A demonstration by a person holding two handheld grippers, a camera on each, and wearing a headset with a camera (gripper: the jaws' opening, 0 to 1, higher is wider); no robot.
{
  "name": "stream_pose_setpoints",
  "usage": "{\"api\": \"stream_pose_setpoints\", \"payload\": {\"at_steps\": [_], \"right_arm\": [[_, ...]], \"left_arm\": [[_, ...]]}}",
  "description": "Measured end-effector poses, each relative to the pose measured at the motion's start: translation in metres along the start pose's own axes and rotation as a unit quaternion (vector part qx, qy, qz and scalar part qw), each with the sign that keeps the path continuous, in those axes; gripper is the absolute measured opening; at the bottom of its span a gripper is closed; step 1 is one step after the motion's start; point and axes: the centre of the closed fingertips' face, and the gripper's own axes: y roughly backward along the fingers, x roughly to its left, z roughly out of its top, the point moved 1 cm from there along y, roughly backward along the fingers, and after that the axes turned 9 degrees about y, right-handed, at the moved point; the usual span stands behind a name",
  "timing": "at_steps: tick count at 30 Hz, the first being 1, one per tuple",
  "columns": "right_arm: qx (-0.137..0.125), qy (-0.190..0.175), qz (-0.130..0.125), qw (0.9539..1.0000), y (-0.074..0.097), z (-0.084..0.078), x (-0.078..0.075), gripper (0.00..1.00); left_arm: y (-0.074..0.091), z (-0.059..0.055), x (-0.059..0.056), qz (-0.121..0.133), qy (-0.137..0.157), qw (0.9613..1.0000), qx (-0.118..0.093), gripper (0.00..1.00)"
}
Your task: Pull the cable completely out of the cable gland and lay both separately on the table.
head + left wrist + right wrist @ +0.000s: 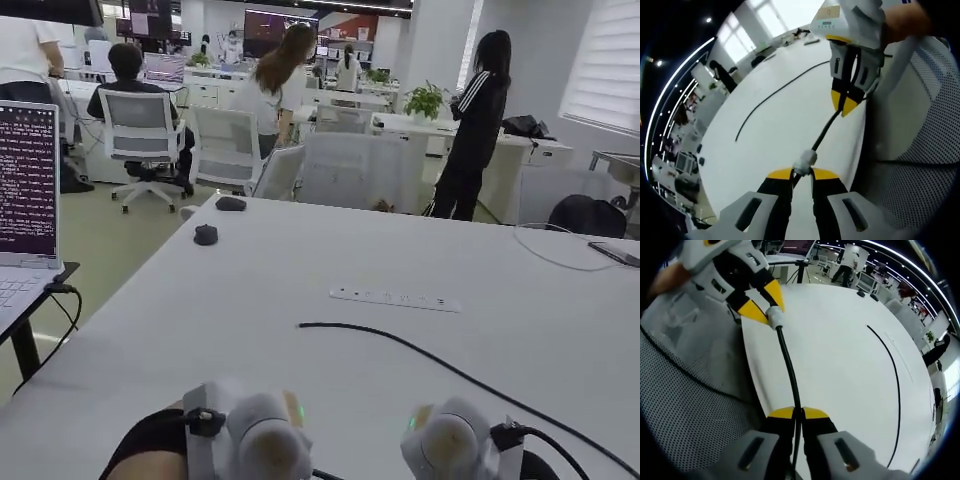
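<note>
- Jaws of the left gripper [801,174] are pressed onto the white cable gland [805,161], near the table [790,115] edge.
- Jaws of the right gripper [796,412] pinch the black cable [787,365] — a short straight stretch runs from them into the gland.
- Each gripper view shows the other gripper's yellow tips facing it.
- From behind, the head view shows the grippers' white backs, and the cable trailing across the table near a power strip [395,298].

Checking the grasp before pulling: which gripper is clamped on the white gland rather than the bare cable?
The left gripper: its jaws pinch the white cable gland; the right gripper grips only black cable.
</note>
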Motion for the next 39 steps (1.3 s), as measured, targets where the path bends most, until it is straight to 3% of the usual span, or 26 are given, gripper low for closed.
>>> {"api": "stream_pose_setpoints", "payload": {"at_steps": [3, 6, 13, 16, 21, 28, 35, 37, 39], "right_arm": [[-0.002, 0.018, -0.001, 0.9998, 0.0, 0.003, 0.001, 0.05], [-0.057, 0.032, -0.013, 0.9978, 0.004, 0.027, -0.002, 0.16], [-0.118, 0.063, -0.002, 0.991, 0.011, 0.054, 0.009, 0.11], [-0.114, 0.069, -0.012, 0.991, 0.012, 0.052, 0.005, 0.03], [-0.114, 0.054, -0.019, 0.9918, 0.012, 0.051, 0.0, 0.03], [-0.08, 0.044, -0.025, 0.9955, 0.008, 0.036, -0.005, 0.03], [-0.07, 0.03, -0.024, 0.9968, 0.007, 0.031, -0.007, 0.04], [-0.061, 0.036, -0.023, 0.9972, 0.006, 0.029, -0.005, 0.07], [-0.076, 0.044, -0.026, 0.9958, 0.009, 0.036, -0.005, 0.15]], "left_arm": [[0.0, 0.001, -0.001, 0.0, -0.003, 1.0, -0.001, 0.14], [0.001, 0.006, -0.003, -0.004, -0.003, 0.9999, -0.013, 0.14], [0.004, 0.016, -0.008, -0.013, -0.012, 0.9992, -0.037, 0.14], [0.003, 0.016, -0.009, -0.015, -0.01, 0.9991, -0.039, 0.14], [0.003, 0.017, -0.005, -0.012, -0.001, 0.999, -0.043, 0.14], [0.003, 0.014, -0.002, -0.007, 0.003, 0.9993, -0.036, 0.14], [0.003, 0.013, 0.0, -0.001, 0.006, 0.9994, -0.034, 0.14], [0.003, 0.012, 0.001, 0.001, 0.004, 0.9995, -0.033, 0.14], [0.004, 0.014, 0.0, -0.003, 0.005, 0.9993, -0.037, 0.14]]}}
